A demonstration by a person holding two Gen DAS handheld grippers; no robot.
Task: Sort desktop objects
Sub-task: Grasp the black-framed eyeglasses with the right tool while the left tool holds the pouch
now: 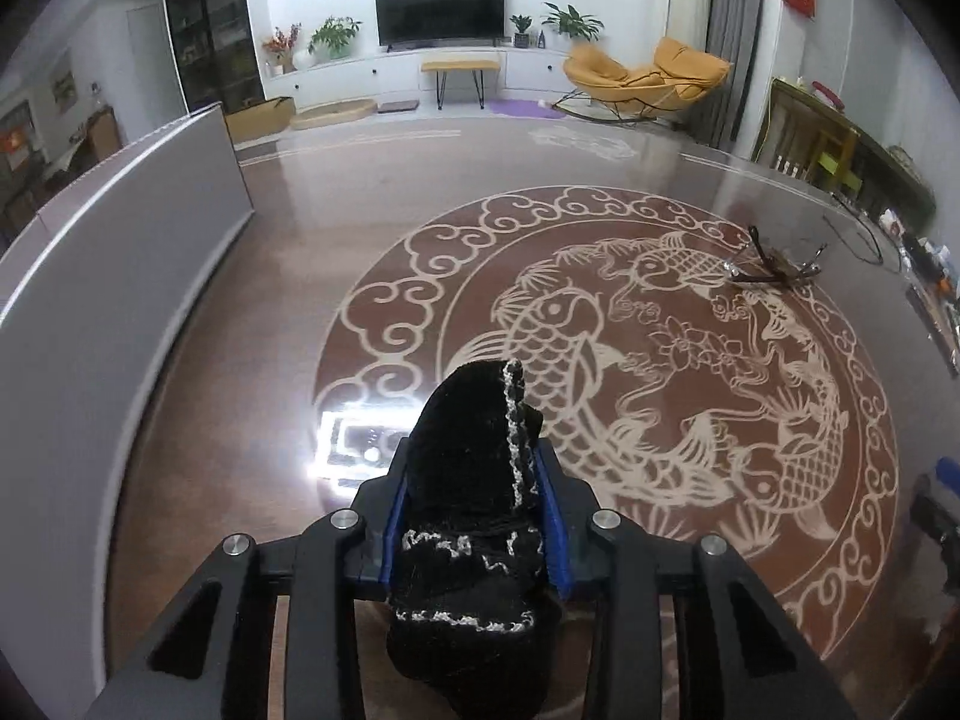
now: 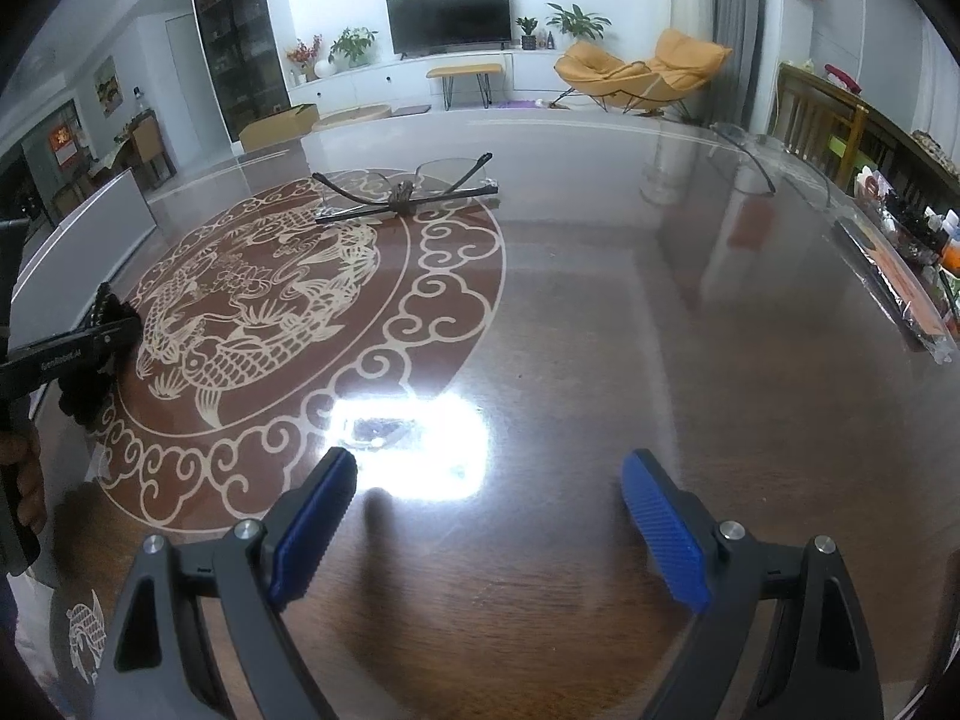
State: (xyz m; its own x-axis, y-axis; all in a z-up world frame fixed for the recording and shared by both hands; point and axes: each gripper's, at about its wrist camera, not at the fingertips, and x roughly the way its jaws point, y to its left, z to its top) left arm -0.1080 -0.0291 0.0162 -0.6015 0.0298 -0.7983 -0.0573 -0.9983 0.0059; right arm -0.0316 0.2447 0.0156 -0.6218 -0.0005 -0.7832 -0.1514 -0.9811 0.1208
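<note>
My left gripper (image 1: 474, 480) is shut on a black knitted pouch with white trim (image 1: 474, 468), held above the glossy brown table (image 1: 288, 312). In the right wrist view the left gripper (image 2: 105, 330) shows at the far left with the pouch (image 2: 90, 378) hanging from it. A pair of thin-framed glasses (image 1: 774, 267) lies with its arms open at the far right of the fish medallion; it also shows in the right wrist view (image 2: 405, 189) at the far middle. My right gripper (image 2: 486, 516) is open and empty above the table's near part.
A grey box (image 1: 120, 276) stands along the table's left side. Bottles and a plastic-wrapped packet (image 2: 900, 288) crowd the right edge. A bright lamp reflection (image 2: 408, 444) sits on the tabletop before the right gripper. A living room lies beyond the far edge.
</note>
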